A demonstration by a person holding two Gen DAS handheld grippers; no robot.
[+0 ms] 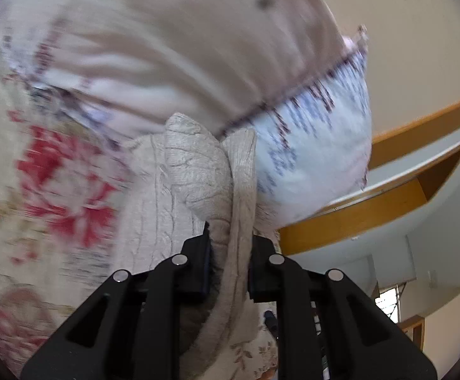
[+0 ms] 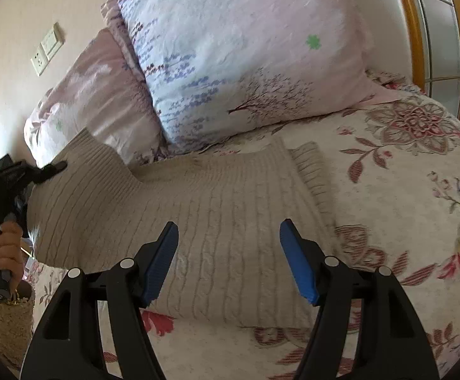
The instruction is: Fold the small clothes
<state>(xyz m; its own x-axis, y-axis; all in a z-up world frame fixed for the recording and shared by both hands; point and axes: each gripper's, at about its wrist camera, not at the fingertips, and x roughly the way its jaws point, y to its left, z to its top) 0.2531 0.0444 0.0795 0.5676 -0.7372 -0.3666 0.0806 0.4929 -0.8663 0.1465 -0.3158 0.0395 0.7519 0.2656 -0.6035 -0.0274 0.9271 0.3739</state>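
A beige cable-knit sweater (image 2: 198,209) lay spread across the floral bedspread (image 2: 404,190), its upper edge near the two pillows. The left gripper (image 1: 230,247) had its jaws clenched on a bunched fold of that sweater (image 1: 198,171), the knit squeezed between the black pads (much of this view was blurred). In the right wrist view the same gripper (image 2: 59,167) appeared at the sweater's far left corner, lifting it off the bed, with the person's left hand (image 2: 3,247) wrapped around the handle. The right gripper (image 2: 229,250) hovered over the middle of the sweater with its blue-padded jaws spread wide, grasping nothing. A blue-and-pink pillow (image 2: 245,63) printed with trees and a green clover leaned on a pink pillow (image 2: 103,95). Wall switches (image 2: 47,49) sat behind; no writing or brand was readable anywhere.
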